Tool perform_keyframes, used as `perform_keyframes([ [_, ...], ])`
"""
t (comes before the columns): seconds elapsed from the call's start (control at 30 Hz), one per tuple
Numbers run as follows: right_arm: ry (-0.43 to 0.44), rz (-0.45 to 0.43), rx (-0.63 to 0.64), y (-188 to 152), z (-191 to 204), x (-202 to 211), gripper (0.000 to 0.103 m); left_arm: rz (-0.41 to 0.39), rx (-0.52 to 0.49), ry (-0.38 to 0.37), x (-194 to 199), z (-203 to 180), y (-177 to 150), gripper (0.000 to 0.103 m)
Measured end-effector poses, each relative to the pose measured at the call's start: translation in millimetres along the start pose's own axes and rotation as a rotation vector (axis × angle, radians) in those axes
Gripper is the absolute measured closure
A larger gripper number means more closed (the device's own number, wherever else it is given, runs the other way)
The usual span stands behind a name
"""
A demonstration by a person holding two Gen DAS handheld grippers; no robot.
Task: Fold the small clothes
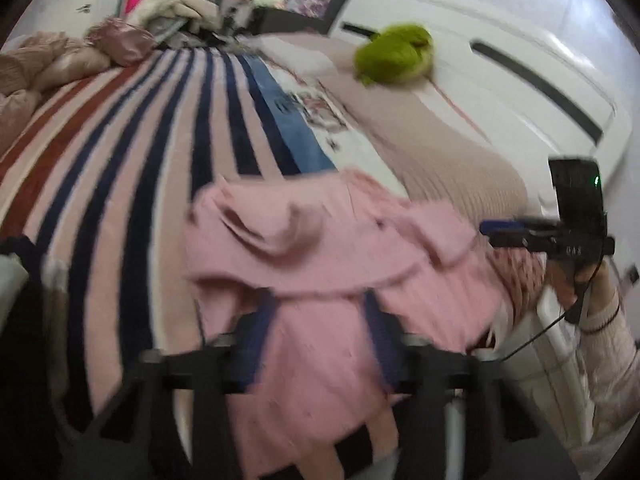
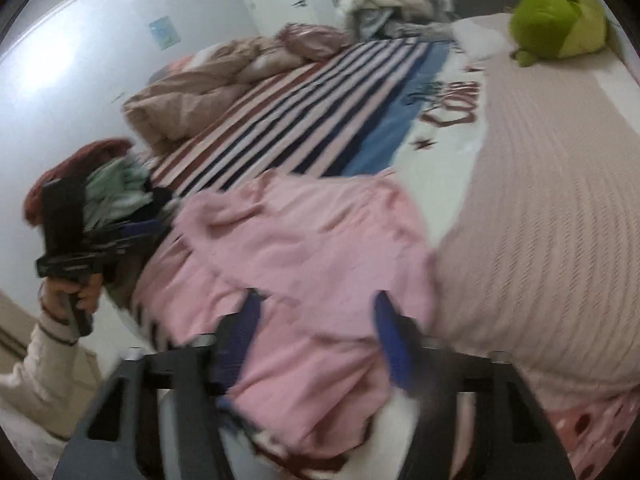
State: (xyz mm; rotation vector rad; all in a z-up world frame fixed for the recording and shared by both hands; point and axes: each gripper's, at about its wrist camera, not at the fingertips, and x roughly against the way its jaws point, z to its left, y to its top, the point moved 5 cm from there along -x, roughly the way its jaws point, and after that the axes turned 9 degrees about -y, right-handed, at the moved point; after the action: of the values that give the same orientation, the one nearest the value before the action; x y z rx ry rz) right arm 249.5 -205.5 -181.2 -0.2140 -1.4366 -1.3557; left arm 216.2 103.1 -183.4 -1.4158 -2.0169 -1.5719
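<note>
Garment (image 1: pixel 320 248) between left claw (image 1: pixel 316 320) fingers

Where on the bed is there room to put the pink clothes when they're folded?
Bare room: the striped blanket between the pink garment and the pillows, and the beige cover below the green plush toy. Crowded: the clothes pile on the left.

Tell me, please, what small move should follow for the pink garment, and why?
Probably draw both grippers back: the pink garment lies bunched on the striped blanket, and the left gripper and right gripper have open fingers astride it, apparently released.
</note>
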Motion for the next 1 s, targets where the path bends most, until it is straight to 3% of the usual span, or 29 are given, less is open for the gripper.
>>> perform_keyframes([
  [0.1, 0.037, 0.109, 0.013, -16.7, 14.8, -26.8, 0.091, 0.074, 0.035, -0.008, -25.0, 3.9, -11.0, 0.097],
  [0.2, -0.025, 0.198, -0.004, -27.7, 9.8, -62.1, 0.095, 0.101, 0.034, 0.061, -47.6, 14.9, -11.5, 0.097],
  [0.23, -0.047, 0.197, -0.011, -24.5, 5.1, -70.3, 0.099, 0.097, 0.035, 0.085, -53.0, 19.5, -7.4, 0.097],
  [0.4, -0.157, 0.129, -0.006, 28.7, -14.8, -93.1, 0.099, -0.028, 0.131, 0.200, -65.2, 66.7, 41.3, 0.096],
  [0.47, -0.235, 0.097, 0.007, 61.4, -27.1, -104.3, 0.099, -0.116, 0.178, 0.294, -60.7, 96.4, 69.5, 0.095],
  [0.53, -0.335, 0.044, -0.021, 93.7, -47.0, -106.2, 0.099, -0.138, 0.234, 0.384, -57.9, 121.8, 87.5, 0.090],
  [0.6, -0.359, 0.002, -0.070, 110.7, -62.6, -93.4, 0.092, -0.133, 0.250, 0.369, -54.0, 129.4, 93.9, 0.076],
  [0.63, -0.338, -0.018, -0.089, 113.9, -64.2, -82.0, 0.092, -0.138, 0.232, 0.348, -47.5, 126.0, 92.3, 0.074],
  [0.67, -0.308, -0.029, -0.087, 112.6, -61.2, -72.8, 0.090, -0.140, 0.214, 0.331, -42.2, 121.7, 89.3, 0.065],
  [0.7, -0.270, -0.045, -0.074, 106.2, -55.7, -57.7, 0.078, -0.135, 0.197, 0.308, -36.6, 116.0, 84.2, 0.050],
  [0.73, -0.258, -0.054, -0.066, 99.6, -52.4, -48.0, 0.064, -0.123, 0.190, 0.279, -33.4, 109.8, 78.3, 0.044],
  [0.8, -0.234, -0.055, -0.059, 74.8, -45.3, -24.9, 0.057, -0.076, 0.167, 0.195, -23.4, 90.8, 53.8, 0.040],
  [0.87, -0.199, -0.021, -0.079, 47.7, -38.7, -14.1, 0.055, -0.053, 0.146, 0.176, -11.1, 77.8, 29.7, 0.036],
  [0.93, -0.151, 0.020, -0.108, 15.2, -30.2, -7.5, 0.042, -0.035, 0.155, 0.161, 1.5, 64.7, 0.0, 0.030],
  [1.0, -0.087, 0.061, -0.144, -11.9, -26.8, -6.6, 0.037, -0.039, 0.185, 0.127, 13.5, 55.4, -26.4, 0.030],
])
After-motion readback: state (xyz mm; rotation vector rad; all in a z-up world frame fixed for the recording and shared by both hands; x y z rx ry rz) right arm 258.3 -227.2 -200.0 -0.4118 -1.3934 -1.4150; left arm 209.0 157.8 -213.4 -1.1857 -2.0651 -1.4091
